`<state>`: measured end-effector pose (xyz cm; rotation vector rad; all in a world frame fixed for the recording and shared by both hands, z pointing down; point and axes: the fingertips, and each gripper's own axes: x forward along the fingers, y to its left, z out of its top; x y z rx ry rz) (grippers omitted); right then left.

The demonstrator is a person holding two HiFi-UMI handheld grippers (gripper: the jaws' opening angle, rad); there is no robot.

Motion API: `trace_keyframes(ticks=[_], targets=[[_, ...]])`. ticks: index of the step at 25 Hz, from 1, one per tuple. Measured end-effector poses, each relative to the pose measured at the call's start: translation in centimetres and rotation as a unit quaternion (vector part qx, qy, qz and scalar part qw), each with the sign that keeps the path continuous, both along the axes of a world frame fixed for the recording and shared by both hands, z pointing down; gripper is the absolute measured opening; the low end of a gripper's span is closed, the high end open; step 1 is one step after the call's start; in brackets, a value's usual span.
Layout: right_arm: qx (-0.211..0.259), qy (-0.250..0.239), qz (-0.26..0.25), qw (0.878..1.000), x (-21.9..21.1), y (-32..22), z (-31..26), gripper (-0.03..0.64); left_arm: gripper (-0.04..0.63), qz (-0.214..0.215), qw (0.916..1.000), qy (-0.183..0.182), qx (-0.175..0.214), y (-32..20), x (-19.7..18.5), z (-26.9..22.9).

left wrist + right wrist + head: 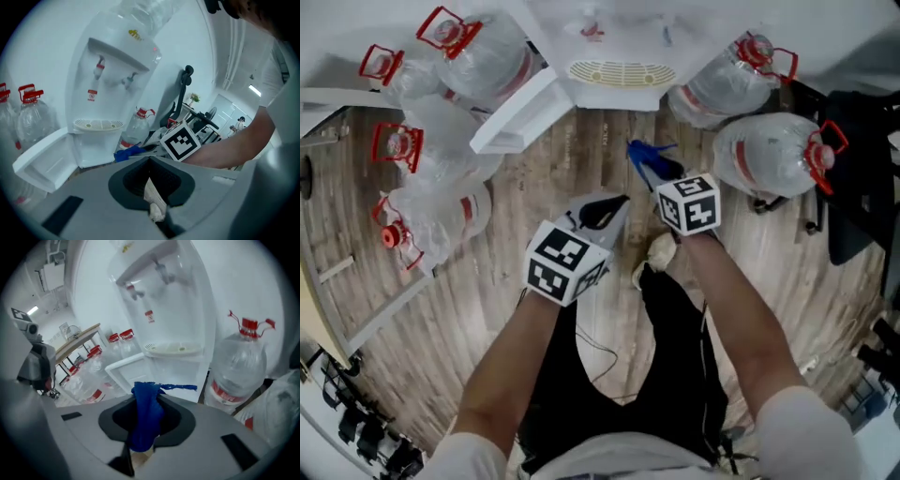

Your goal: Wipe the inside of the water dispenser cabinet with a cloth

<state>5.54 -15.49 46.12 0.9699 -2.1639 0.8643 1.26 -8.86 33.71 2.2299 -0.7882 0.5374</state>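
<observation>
The white water dispenser stands on the wood floor straight ahead, its lower cabinet door swung open to the left. My right gripper is shut on a blue cloth, held a short way in front of the cabinet opening. The cloth hangs out from between the jaws, with the open cabinet beyond it. My left gripper is beside it, lower left, shut with nothing in it. In the left gripper view the gripper faces the dispenser and the door.
Several large water bottles with red caps crowd the floor left of the dispenser, and two more lie to its right. One bottle stands close to the cabinet's right side. A dark chair base is at the far right.
</observation>
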Motion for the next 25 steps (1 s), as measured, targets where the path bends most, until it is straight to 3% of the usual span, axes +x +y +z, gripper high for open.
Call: trace_keyframes(ticks=[9, 17, 25], targets=[[0.076, 0.008, -0.108, 0.991, 2.0, 5.7, -19.6, 0.078, -0.002, -0.040, 0.9991, -0.002, 0.009, 5.2, 1.9, -17.0], [0.098, 0.011, -0.088, 0.991, 4.0, 12.9, -29.7, 0.078, -0.002, -0.010, 0.9994, 0.024, 0.022, 12.2, 3.0, -26.0], [0.132, 0.004, -0.057, 0.990, 0.8, 24.7, -38.5, 0.078, -0.002, 0.034, 0.9974, 0.029, 0.057, 24.1, -0.9, -33.9]])
